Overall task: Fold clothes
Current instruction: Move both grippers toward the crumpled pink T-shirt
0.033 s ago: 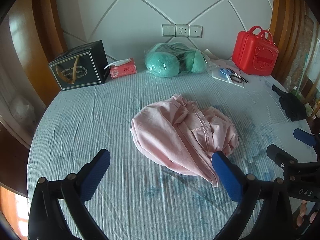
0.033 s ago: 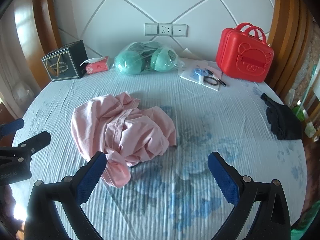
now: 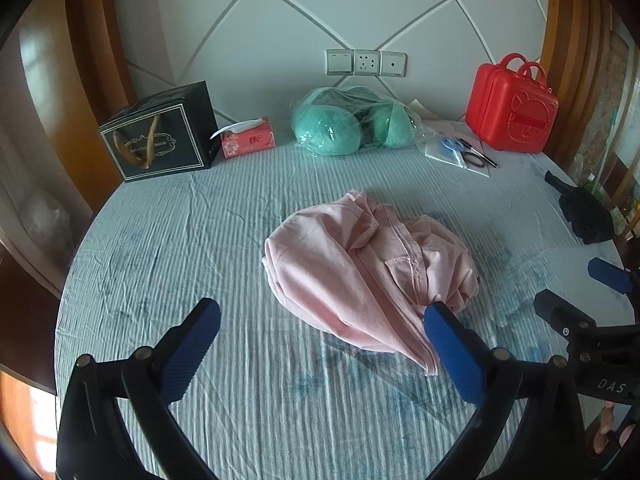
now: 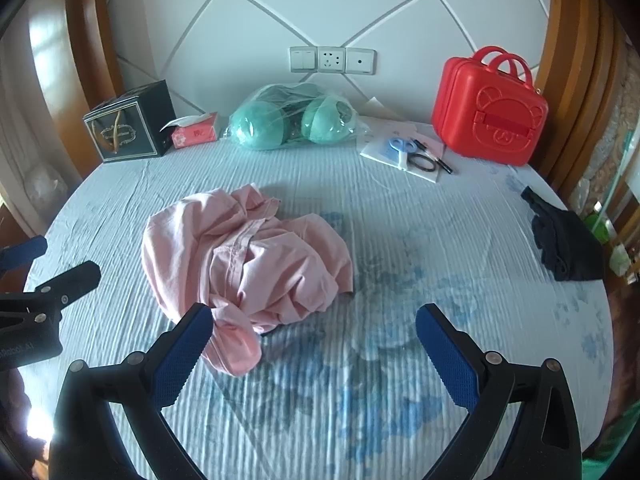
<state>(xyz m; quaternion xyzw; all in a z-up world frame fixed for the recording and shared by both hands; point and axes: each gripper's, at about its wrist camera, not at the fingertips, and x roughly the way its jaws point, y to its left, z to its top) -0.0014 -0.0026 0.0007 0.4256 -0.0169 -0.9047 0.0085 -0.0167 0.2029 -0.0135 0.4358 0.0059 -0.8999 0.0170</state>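
Note:
A crumpled pink garment (image 3: 340,264) lies in a heap in the middle of the bed's pale blue striped sheet (image 3: 168,248). My left gripper (image 3: 320,312) hovers open just in front of it, and its right fingertip overlaps the heap's near edge in the view. In the right wrist view the same pink garment (image 4: 240,256) is left of centre. My right gripper (image 4: 314,314) is open, with its left fingertip at the heap's near lobe. Neither gripper holds anything. Each gripper shows at the edge of the other's view.
Along the headboard wall stand a black gift box (image 3: 160,136), a red tissue pack (image 3: 248,142), a bagged green pillow (image 3: 348,120), paper with scissors (image 3: 456,148) and a red case (image 3: 512,108). A dark garment (image 4: 568,240) lies at the bed's right edge.

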